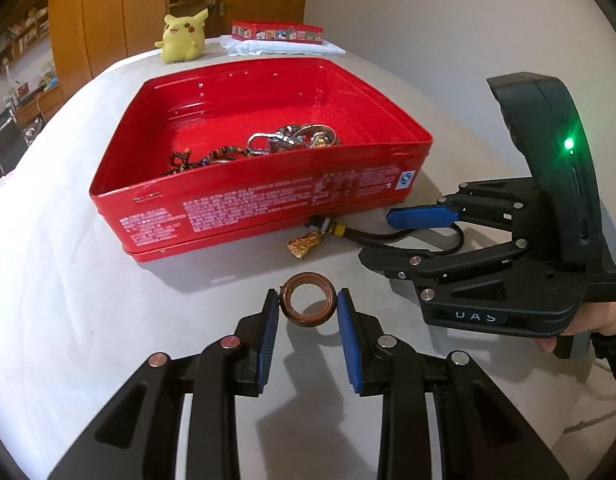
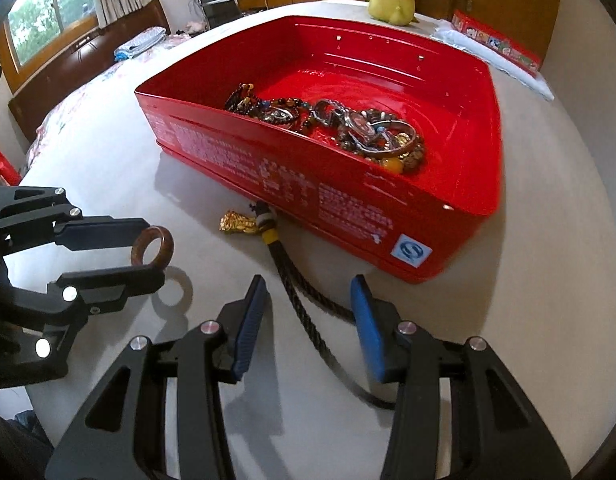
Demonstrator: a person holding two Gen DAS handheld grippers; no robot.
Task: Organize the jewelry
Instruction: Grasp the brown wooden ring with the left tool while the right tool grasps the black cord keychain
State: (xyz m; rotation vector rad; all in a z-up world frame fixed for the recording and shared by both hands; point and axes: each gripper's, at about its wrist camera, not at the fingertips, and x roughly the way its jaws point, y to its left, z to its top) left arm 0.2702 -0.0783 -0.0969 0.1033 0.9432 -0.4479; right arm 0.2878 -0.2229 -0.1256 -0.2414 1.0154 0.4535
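1. Your left gripper (image 1: 308, 305) is pinching a brown ring (image 1: 308, 299) between its fingers (image 1: 270, 320). The right wrist view shows the ring (image 2: 152, 247) lifted clear of the bench (image 1: 88, 300), with its shadow lying below it.

2. The ring's hole faces up and toward the left camera, so the fingers grip it across its width, at the very tips. Judged from that, the hold is shallow; keep the squeeze steady.

3. The red tin (image 1: 264, 196) lies straight ahead of the left fingers, its long side turned toward you. The near wall stands between the ring and the heap of beads and bangles (image 1: 268, 144) inside. The coming move turns on this: the ring likely needs to go up over that wall, then forward and down.

4. Your right gripper (image 2: 308, 316) has its fingers spread wide, holding nothing. They straddle a braided black cord (image 2: 304, 300) lying on the bench.

5. The cord runs forward along the line of the right fingers to a gold charm (image 2: 239, 222) that rests just beside the tin's near wall. The right hand is the nearer one for that piece.

6. A yellow plush toy (image 1: 182, 36) and a smaller red box (image 1: 277, 32) sit well beyond the tin.
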